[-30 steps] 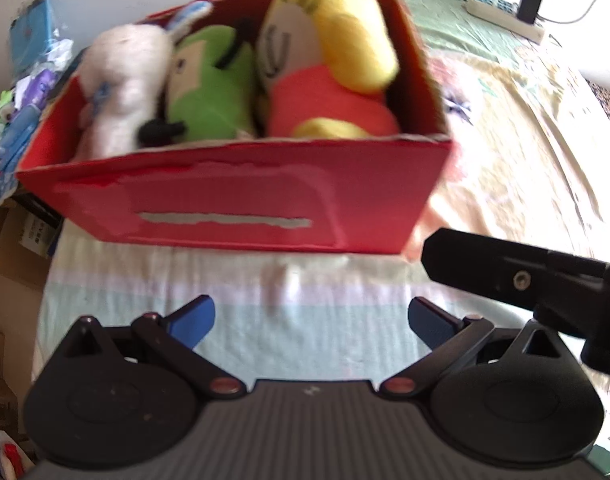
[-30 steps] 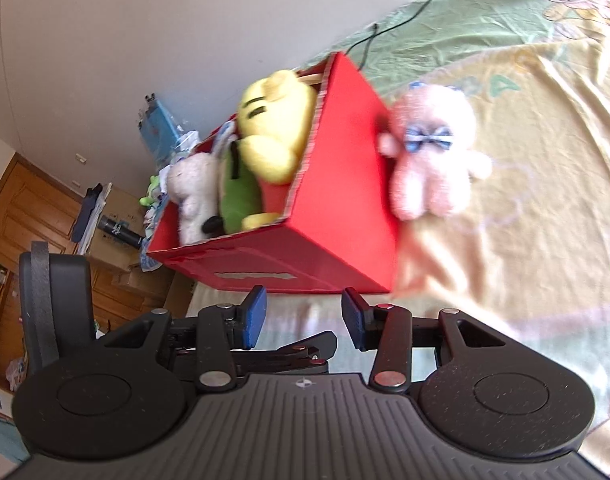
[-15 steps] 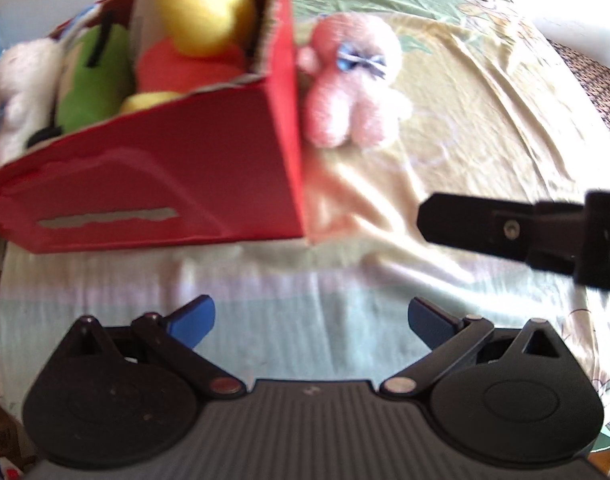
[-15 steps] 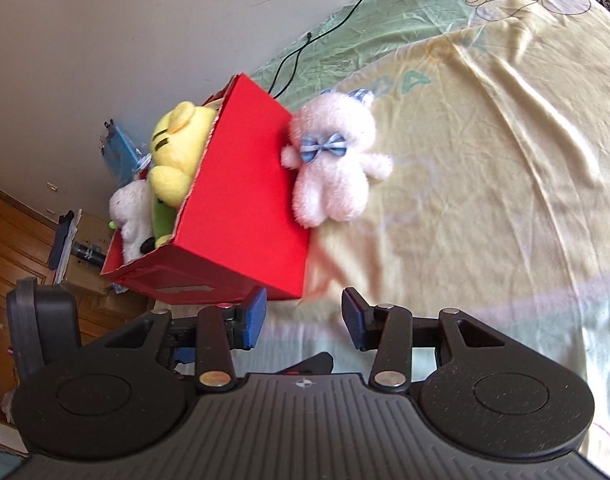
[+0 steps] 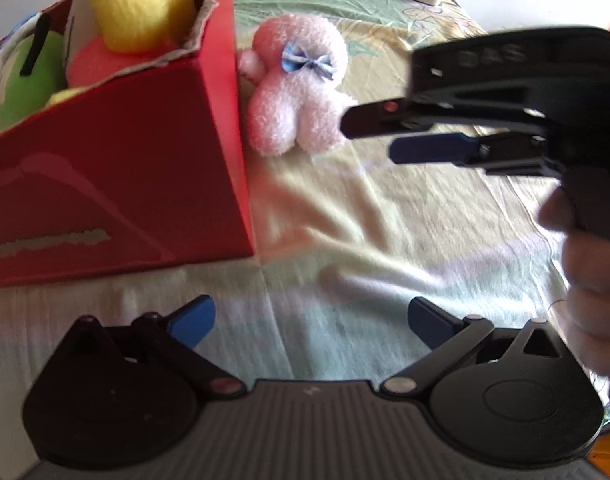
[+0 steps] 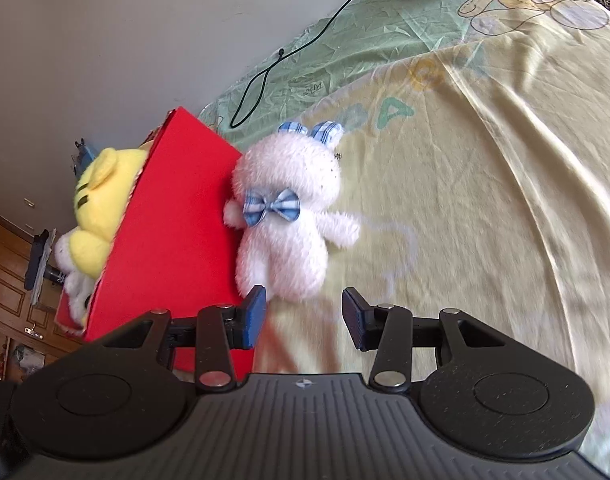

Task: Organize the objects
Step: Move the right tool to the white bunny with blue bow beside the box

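Pink rabbit toy (image 6: pixel 289 220): fluffy plush with a checked cloth bow. Red box (image 5: pixel 117 168): smooth cardboard, torn rim. Bedsheet (image 6: pixel 485 184): creased matt cloth.

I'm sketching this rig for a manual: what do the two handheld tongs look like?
Both are matte black plastic. The left tongs have a ribbed body, two round discs, silver pivot rivets and blue fingertip pads. The right tongs match, with a small compass-like mark on the ribbing. A bare hand grips its black handle; no sleeve shows.
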`<state>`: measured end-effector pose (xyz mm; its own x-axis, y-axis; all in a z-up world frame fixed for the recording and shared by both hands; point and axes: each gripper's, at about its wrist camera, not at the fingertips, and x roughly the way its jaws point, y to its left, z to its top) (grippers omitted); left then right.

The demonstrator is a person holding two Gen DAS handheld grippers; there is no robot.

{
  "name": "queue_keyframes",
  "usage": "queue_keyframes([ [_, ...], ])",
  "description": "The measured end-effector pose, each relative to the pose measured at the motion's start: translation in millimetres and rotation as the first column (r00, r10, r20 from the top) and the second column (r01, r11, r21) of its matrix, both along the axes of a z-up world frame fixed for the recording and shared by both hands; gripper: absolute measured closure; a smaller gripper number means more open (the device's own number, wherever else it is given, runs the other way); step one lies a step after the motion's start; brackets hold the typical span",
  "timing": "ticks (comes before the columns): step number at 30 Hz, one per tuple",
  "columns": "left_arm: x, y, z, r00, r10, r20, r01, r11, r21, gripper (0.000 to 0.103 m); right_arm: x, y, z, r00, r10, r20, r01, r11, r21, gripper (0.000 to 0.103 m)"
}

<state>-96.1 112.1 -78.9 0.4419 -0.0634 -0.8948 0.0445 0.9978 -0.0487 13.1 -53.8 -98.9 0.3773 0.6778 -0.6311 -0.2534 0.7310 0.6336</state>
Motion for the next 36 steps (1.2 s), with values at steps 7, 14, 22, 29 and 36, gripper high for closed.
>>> queue_keyframes([
  [7,2.3,7.1,0.7,0.999,-0.028,0.017,0.029,0.999,-0.041,0.000,18.7,19.3,-11.1,1.000,0.013,0.012,-0.014,1.000,0.005,0.058],
  [14,7.0,12.4,2.9,0.999,-0.024,0.024,0.026,0.998,-0.064,0.000,19.1,22.9,-14.1,1.000,0.013,-0.003,-0.013,0.999,0.039,0.070],
  [22,5.1,-13.7,9.4,0.995,-0.088,0.044,0.091,0.994,-0.064,0.001,-4.9,-12.9,-6.5,1.000,-0.013,0.011,0.013,0.999,0.035,0.072],
  [29,0.8,-47.0,15.0,0.982,-0.173,0.071,0.178,0.981,-0.073,0.001,-39.3,-61.1,-4.5,1.000,-0.014,0.002,0.014,1.000,0.005,0.072],
  [36,12.1,-68.4,8.8,0.969,-0.235,0.081,0.241,0.967,-0.083,0.001,-58.8,-103.2,-8.7,0.997,-0.058,-0.058,0.059,0.998,0.013,0.071],
])
